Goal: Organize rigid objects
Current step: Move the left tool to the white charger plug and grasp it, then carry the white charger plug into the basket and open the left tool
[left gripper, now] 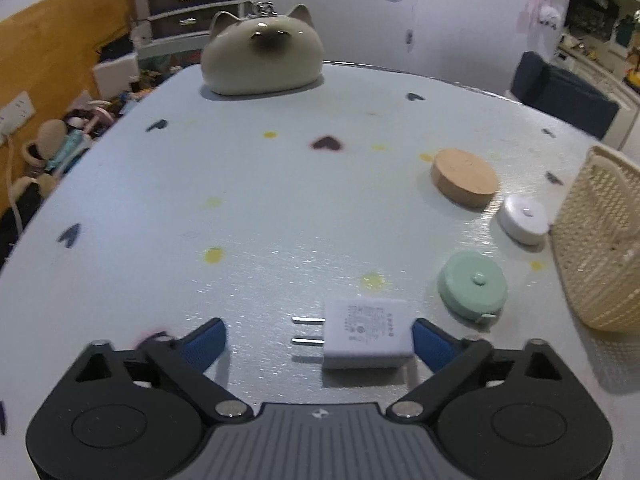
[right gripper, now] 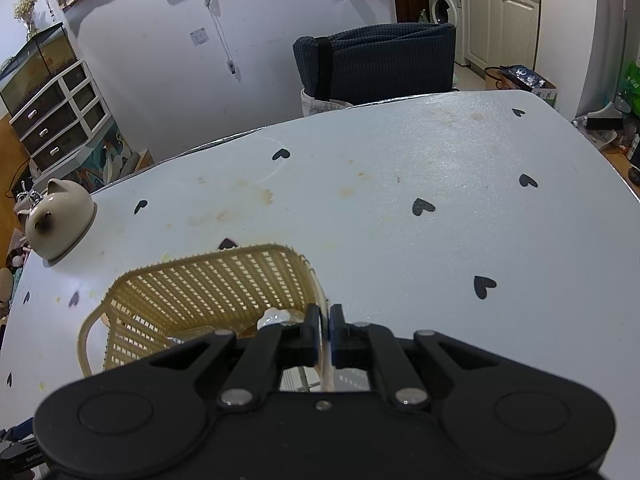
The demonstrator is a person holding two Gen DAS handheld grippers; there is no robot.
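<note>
**Off-centre charger between open left jaws; right gripper pinching basket rim**

Risks. The white charger (left gripper: 366,332) lies flat on the table (left gripper: 280,208), well to one side of the left gripper (left gripper: 320,340) opening. It sits against or just beside the blue pad (left gripper: 430,342) nearest the basket, while the other pad stands well apart, beyond the two prongs. If the jaws close from here, the far pad is likely to meet the prongs first, and the charger may twist or skid rather than seat squarely. Its smooth casing adds to the chance of slipping. The green tape measure (left gripper: 472,286) lies near that same pad and may be nudged.

The right gripper (right gripper: 324,330) has its jaws nearly together on the thin rim of the cream basket (right gripper: 208,280). Any pull while the grip holds is likely to tip or drag the basket and disturb whatever lies inside.

Positions. The left jaws stand wide open and hold nothing. The cork disc (left gripper: 464,178) and white tape measure (left gripper: 524,218) lie further off, the latter just beside the basket wall. A cat-shaped ornament (left gripper: 262,54) stands at the far table edge.
</note>
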